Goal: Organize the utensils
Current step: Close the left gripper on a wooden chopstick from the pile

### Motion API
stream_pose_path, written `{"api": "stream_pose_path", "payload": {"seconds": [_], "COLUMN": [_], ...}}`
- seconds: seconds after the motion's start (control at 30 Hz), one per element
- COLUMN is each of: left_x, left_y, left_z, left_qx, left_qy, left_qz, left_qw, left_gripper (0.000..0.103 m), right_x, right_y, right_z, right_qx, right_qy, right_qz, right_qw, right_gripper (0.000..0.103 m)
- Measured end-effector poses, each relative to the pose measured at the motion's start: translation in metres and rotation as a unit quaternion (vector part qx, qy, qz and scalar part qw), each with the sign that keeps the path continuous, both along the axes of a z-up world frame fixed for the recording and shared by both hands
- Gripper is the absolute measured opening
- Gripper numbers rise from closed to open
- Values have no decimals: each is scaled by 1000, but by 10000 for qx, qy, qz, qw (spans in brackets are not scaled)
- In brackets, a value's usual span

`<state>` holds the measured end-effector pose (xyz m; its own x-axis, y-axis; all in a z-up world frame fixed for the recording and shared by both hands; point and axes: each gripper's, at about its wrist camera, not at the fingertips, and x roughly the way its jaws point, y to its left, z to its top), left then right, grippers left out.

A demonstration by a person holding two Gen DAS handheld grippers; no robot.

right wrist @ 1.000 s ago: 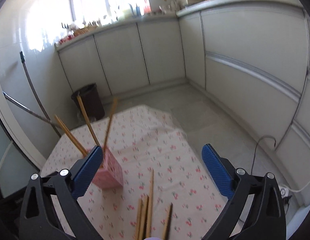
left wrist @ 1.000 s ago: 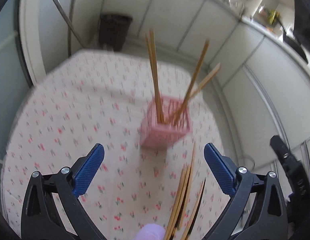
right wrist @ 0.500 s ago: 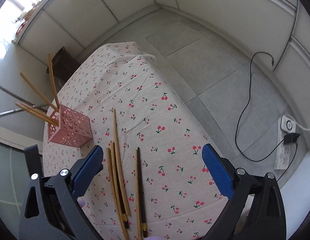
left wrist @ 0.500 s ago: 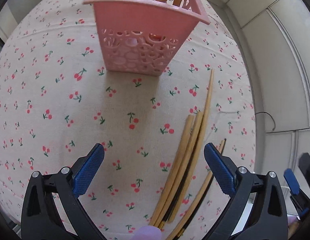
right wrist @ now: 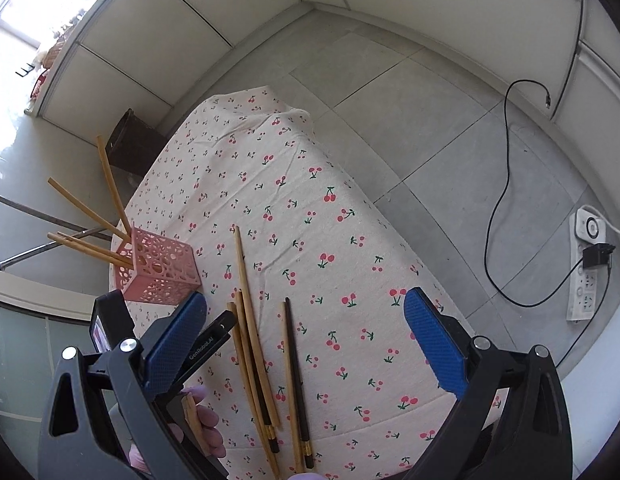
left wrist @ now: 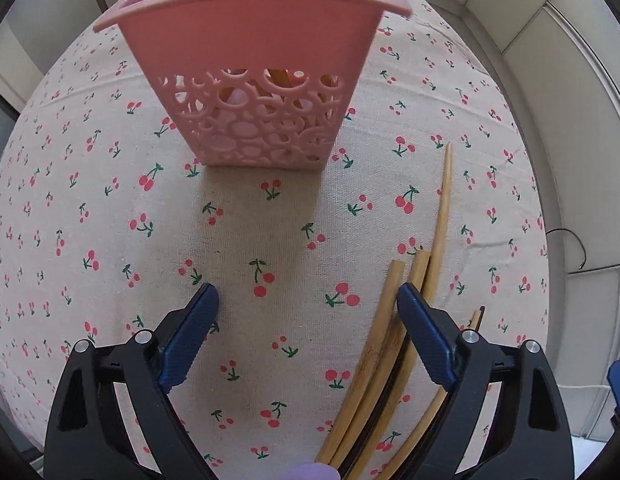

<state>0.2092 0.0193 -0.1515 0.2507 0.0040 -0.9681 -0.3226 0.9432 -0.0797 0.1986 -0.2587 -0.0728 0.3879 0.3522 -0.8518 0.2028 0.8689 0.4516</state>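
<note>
Left gripper [left wrist: 307, 308], jaws wide but just narrowing on nothing; loose chopsticks [left wrist: 394, 344] at four o'clock, pink basket [left wrist: 253, 76] at twelve; right gripper [right wrist: 305, 312] agape.

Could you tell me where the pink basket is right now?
The pink basket stands upright on the cherry tablecloth, left of the loose chopsticks.

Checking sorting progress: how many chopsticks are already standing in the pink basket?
4, all leaning out of the pink basket: one steep, one lower, two close together lowest. Others could be hidden inside.
</note>
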Motion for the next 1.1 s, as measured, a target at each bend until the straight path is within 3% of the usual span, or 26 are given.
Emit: {"api": "stream_pose_path", "payload": {"seconds": [0.1,0.3,0.37,0.47,0.77,0.97,1.03,1.1], "left_x": [4,-1,-4,-8,-31,-45,-50,-54], "left_y": [-17,-37,-34,-25,26,54,61,66], "left_z": [-3,3,5,7,23,44,49,54], "left_qx": [454,510,509,293,181,110,111,117], "left_qy": [-9,-295,-351,-404,-568,-774,-813,-849], "left_qz": [-263,-744,-790,-837,-477,-339,-308,-286], "left_qw": [9986,9955,9950,9952,9971,9964,9961,9959], "left_gripper": [73,46,22,7,6,7,7,7], "right_x": [2,8,11,18,50,63,66,70], "right_y": [4,7,9,19,90,129,136,144], "right_z": [-3,-16,-20,-26,-45,-55,-59,-65], "right_qx": [-172,-502,-548,-646,-1193,-1705,-1747,-1852], "right_qy": [44,165,208,244,73,-295,-325,-327], "right_qz": [62,-55,-62,-19,461,585,603,702], "right_qw": [9998,9986,9983,9976,9918,9832,9822,9796], "right_gripper": [96,96,96,96,96,96,93,79]}}
